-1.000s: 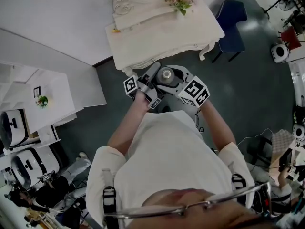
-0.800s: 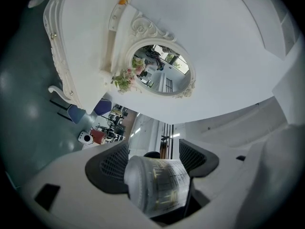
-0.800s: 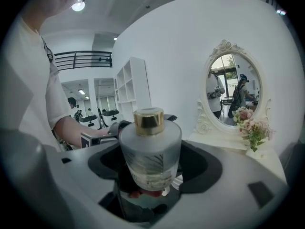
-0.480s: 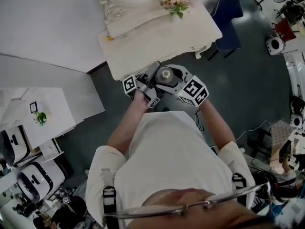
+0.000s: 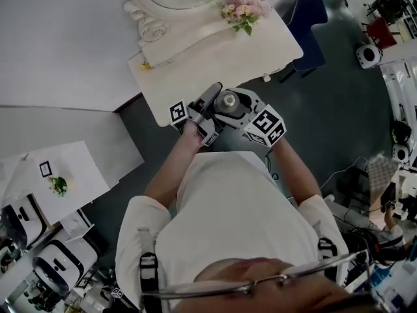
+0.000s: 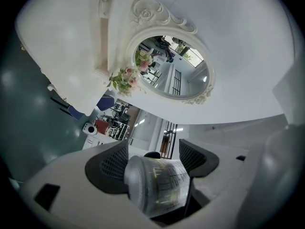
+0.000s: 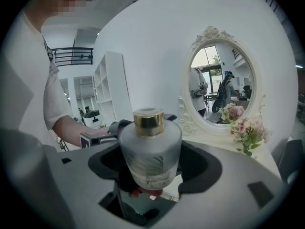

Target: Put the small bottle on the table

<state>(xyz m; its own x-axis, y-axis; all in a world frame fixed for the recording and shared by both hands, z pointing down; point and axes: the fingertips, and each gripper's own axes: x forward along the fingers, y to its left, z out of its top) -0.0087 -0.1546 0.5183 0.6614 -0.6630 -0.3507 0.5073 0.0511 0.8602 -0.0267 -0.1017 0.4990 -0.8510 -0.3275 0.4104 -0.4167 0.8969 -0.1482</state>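
Note:
A round frosted glass bottle with a gold cap stands upright between the jaws of my right gripper, which is shut on it. In the head view the bottle's top shows over the front edge of the white dressing table, with the right gripper around it. My left gripper sits just left of it, shut on a grey cylinder with a gold grid pattern. The left gripper points toward the table and wall.
An oval mirror in an ornate white frame stands at the table's back, with a pink flower bunch beside it. A blue chair stands right of the table. White shelving is at the left on the dark floor.
The table has come nearer in the head view, and both grippers now sit over its front edge. Both grips are unchanged.

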